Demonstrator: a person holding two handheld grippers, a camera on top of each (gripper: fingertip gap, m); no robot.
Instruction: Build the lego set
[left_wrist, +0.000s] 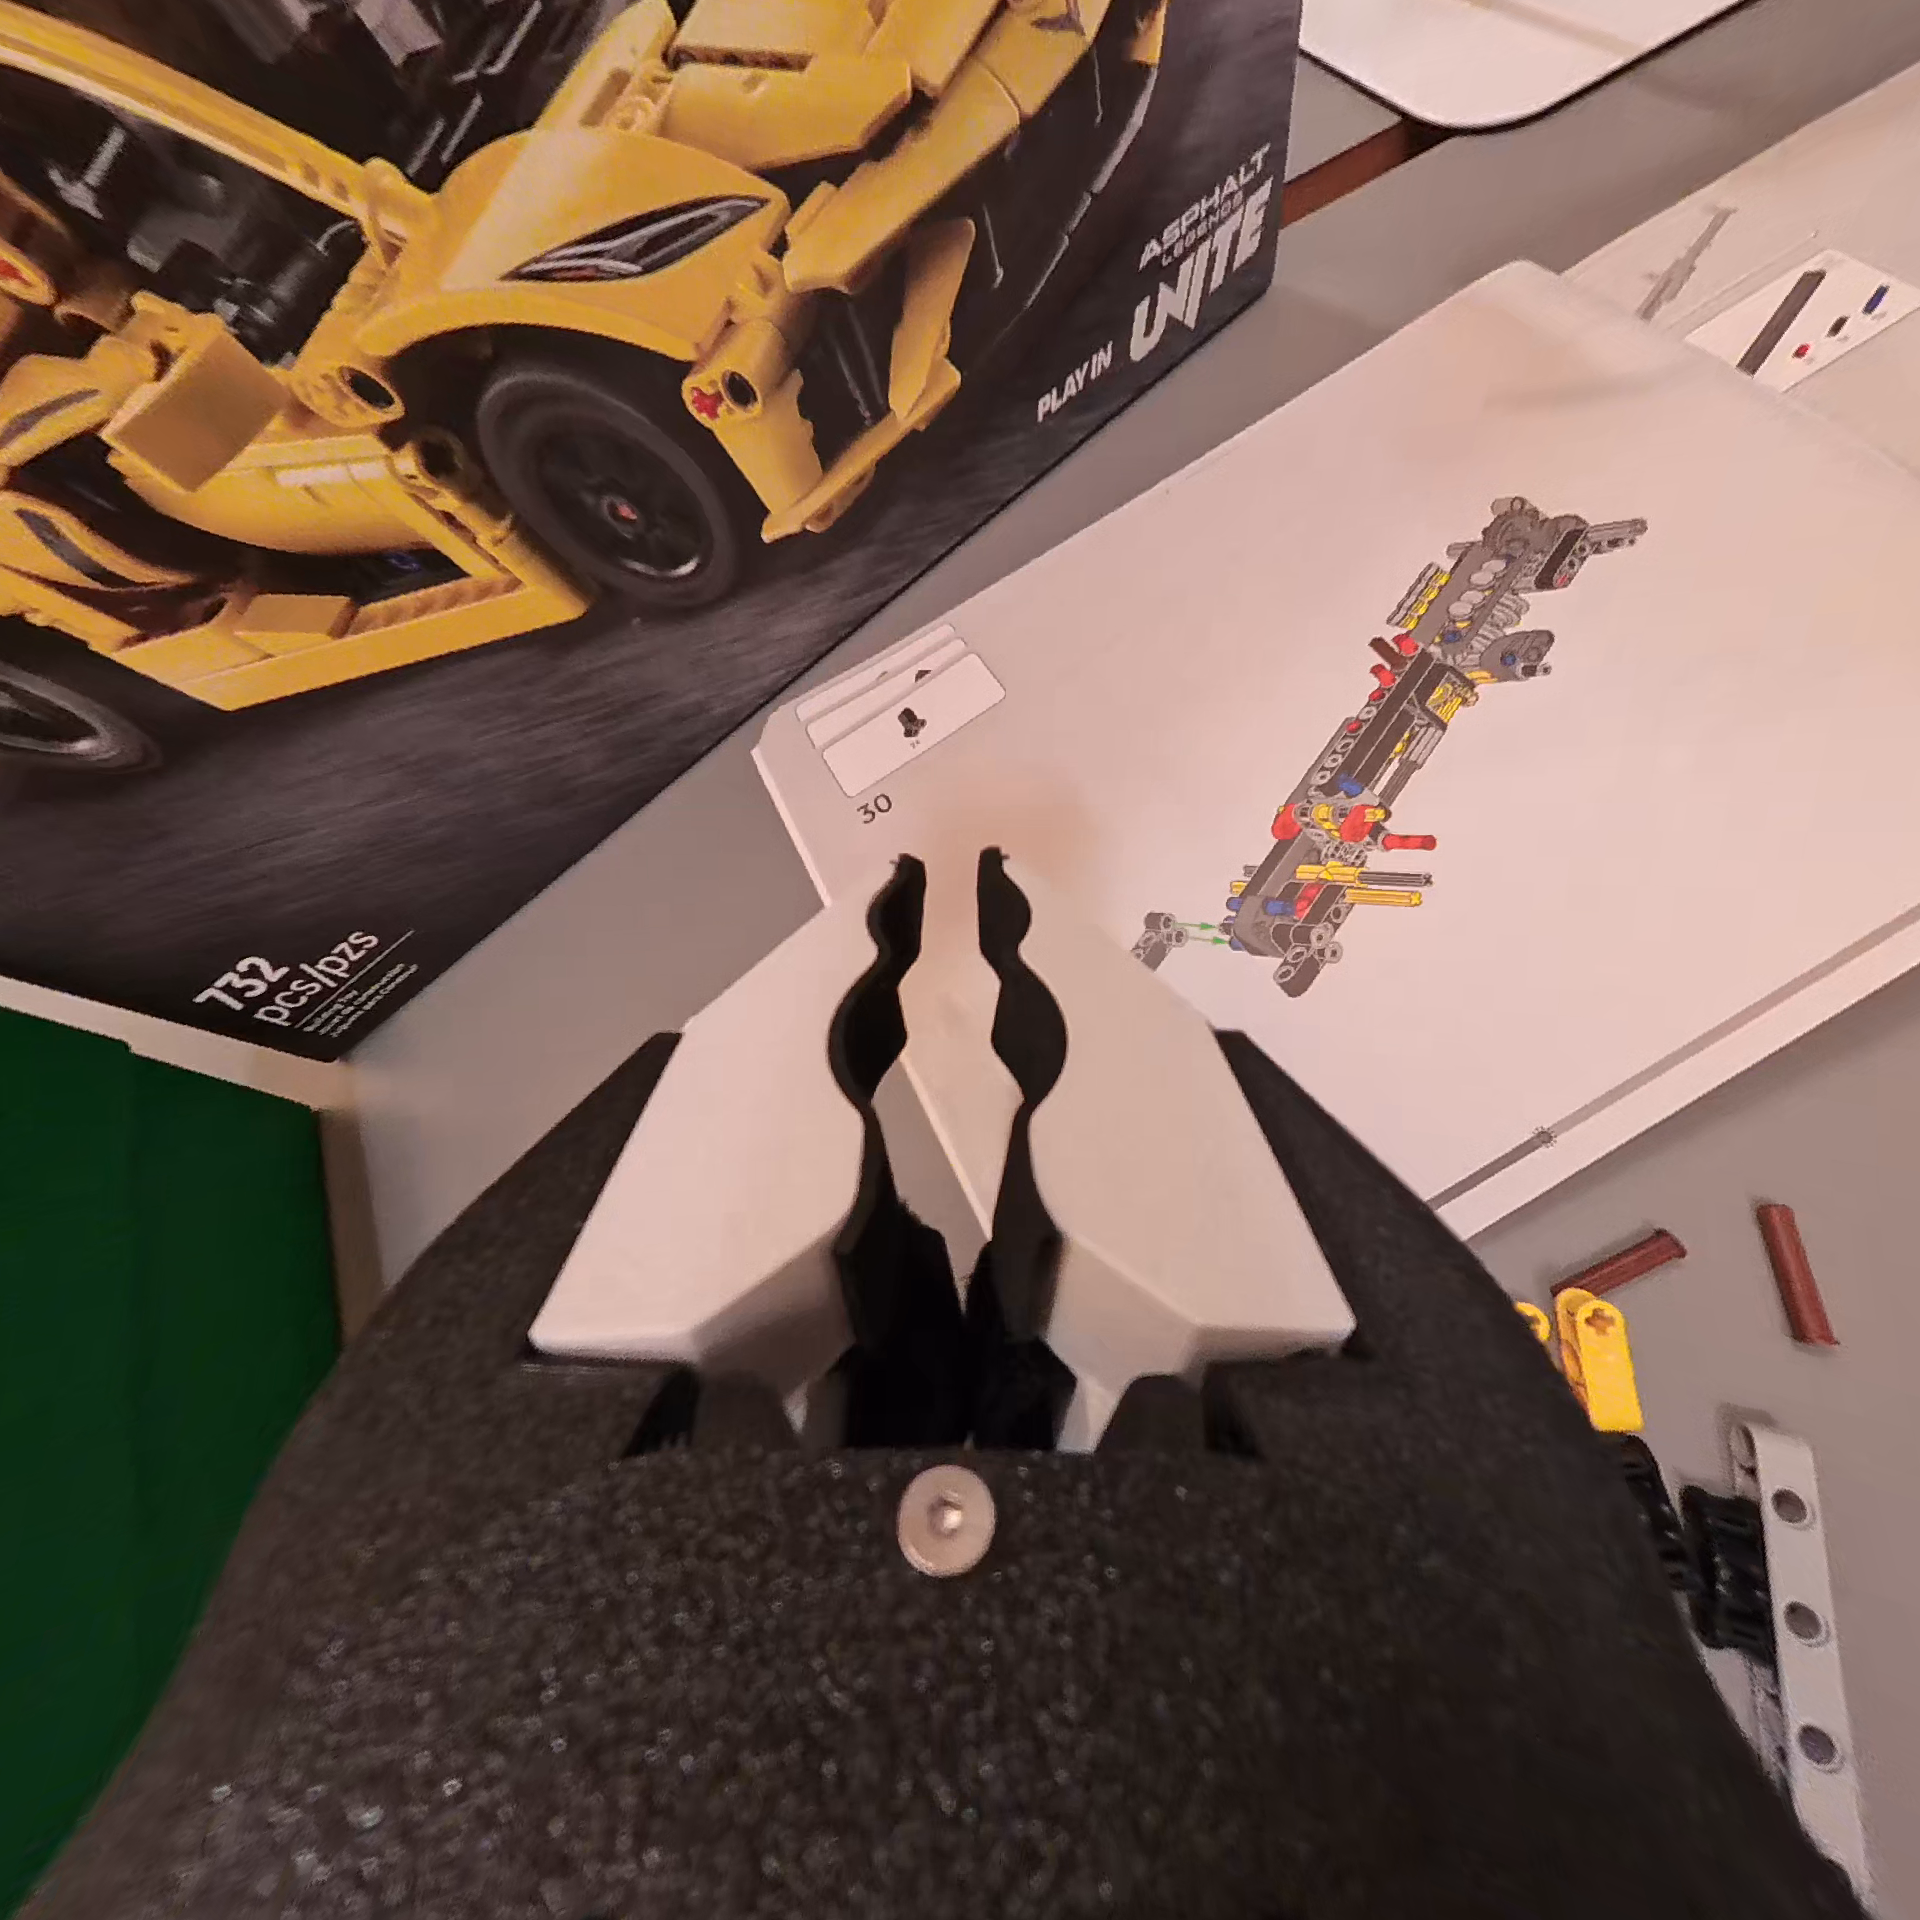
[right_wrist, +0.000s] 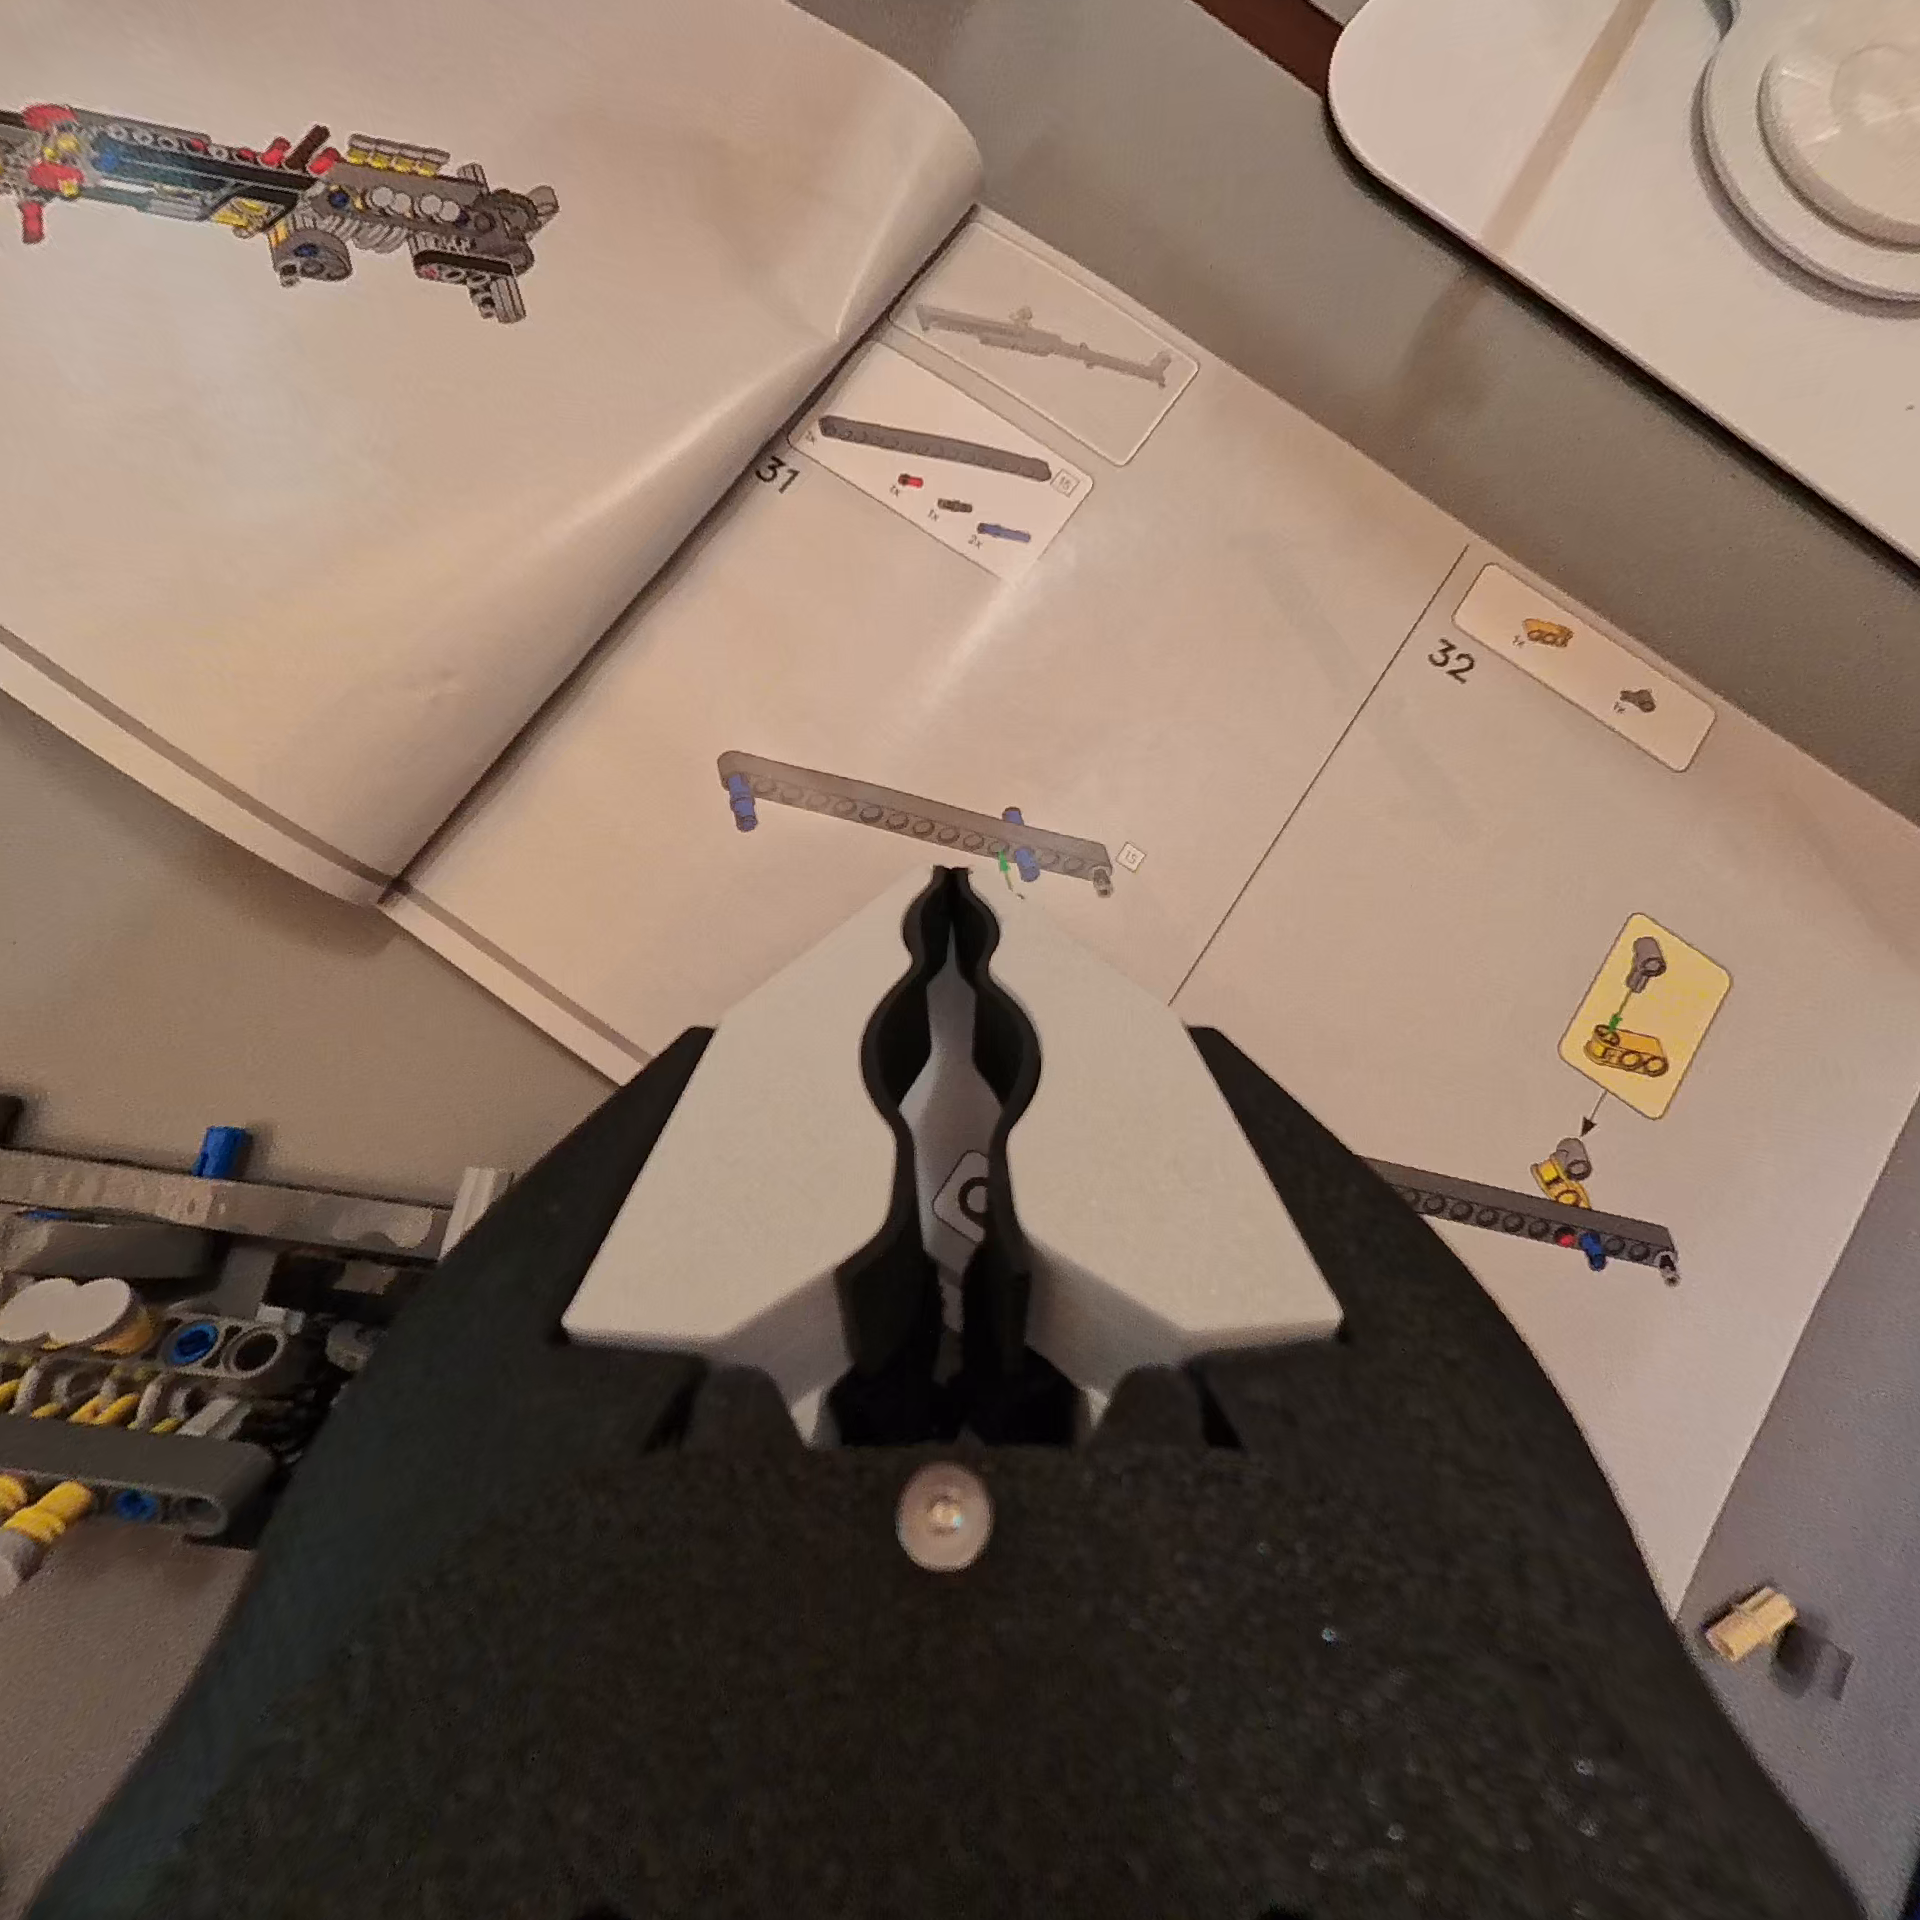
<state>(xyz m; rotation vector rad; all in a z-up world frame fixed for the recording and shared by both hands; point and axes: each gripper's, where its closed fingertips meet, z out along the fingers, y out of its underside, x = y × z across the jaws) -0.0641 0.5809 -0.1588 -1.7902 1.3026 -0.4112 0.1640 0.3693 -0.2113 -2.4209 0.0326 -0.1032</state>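
Observation:
The open instruction booklet (left_wrist: 1299, 540) lies on the grey table and also shows in the right wrist view (right_wrist: 1039, 675). My left gripper (left_wrist: 951, 857) hovers over the booklet's near corner, its jaws a little apart and empty. My right gripper (right_wrist: 951, 873) hovers over the right-hand page, shut with the tips touching and nothing in it. A partly built grey assembly (right_wrist: 156, 1340) with blue and yellow pins lies at the lower left of the right wrist view. Loose pieces lie near the left gripper: two brown axles (left_wrist: 1792, 1288), a yellow piece (left_wrist: 1600, 1361) and a white beam (left_wrist: 1797, 1621).
The set's box (left_wrist: 520, 727), showing a yellow car, stands at the back left. A small tan piece (right_wrist: 1756, 1636) lies off the booklet's lower right corner. A white tray-like object (right_wrist: 1507, 187) sits at the far right. A green surface (left_wrist: 156, 1351) lies beyond the table's left edge. The tips of one gripper are about 30 centimeters away from the tips of the other. The right gripper is farther from the yellow piece (left_wrist: 1600, 1361), some 25 centimeters, than the left, some 15 centimeters.

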